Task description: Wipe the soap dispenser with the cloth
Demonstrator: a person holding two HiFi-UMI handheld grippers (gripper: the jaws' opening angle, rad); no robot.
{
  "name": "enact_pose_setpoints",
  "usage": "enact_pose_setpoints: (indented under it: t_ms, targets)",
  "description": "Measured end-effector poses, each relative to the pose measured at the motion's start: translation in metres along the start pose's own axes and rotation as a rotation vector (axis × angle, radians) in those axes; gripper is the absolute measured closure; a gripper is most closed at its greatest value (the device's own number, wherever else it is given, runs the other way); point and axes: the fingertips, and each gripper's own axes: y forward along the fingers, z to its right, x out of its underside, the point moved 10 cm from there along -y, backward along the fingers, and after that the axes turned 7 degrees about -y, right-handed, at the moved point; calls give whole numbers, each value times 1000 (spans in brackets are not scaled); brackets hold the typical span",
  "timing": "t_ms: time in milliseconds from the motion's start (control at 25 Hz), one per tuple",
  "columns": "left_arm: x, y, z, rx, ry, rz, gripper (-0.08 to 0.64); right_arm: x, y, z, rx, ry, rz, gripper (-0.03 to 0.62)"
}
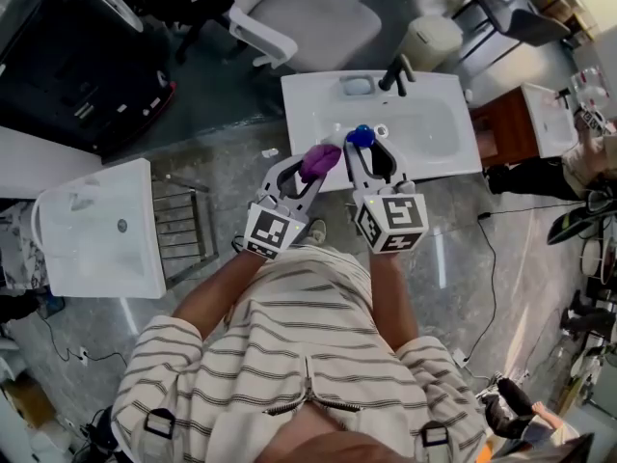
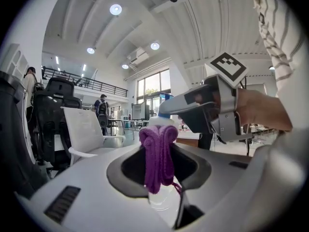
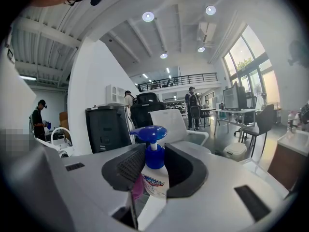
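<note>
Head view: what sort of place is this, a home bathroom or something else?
Probably an open office or lab hall, not a home: a white washbasin and a second basin stand free on the floor, near an office chair and loose cables.

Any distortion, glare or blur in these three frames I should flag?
Left gripper view: heavy fisheye, dark corners, ceiling lamps blown out, cloth sharp. Right gripper view: same fisheye, soap dispenser in focus, windows bright. Head view: milder distortion, even light, glare streaks on the floor.

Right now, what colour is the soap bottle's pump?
The pump is blue; it shows best in the right gripper view.
</note>
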Motion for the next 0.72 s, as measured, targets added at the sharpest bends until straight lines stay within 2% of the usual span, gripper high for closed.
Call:
enact_pose_setpoints:
  t_ms: [400,720]
  targets:
    - [-5,-1,-17,11,-16,44,440,3,-7,5,-35,-2,-4,459]
    - [-7,4,-30,136,-39,52,440,4,-13,4,-97,-10,-4,459]
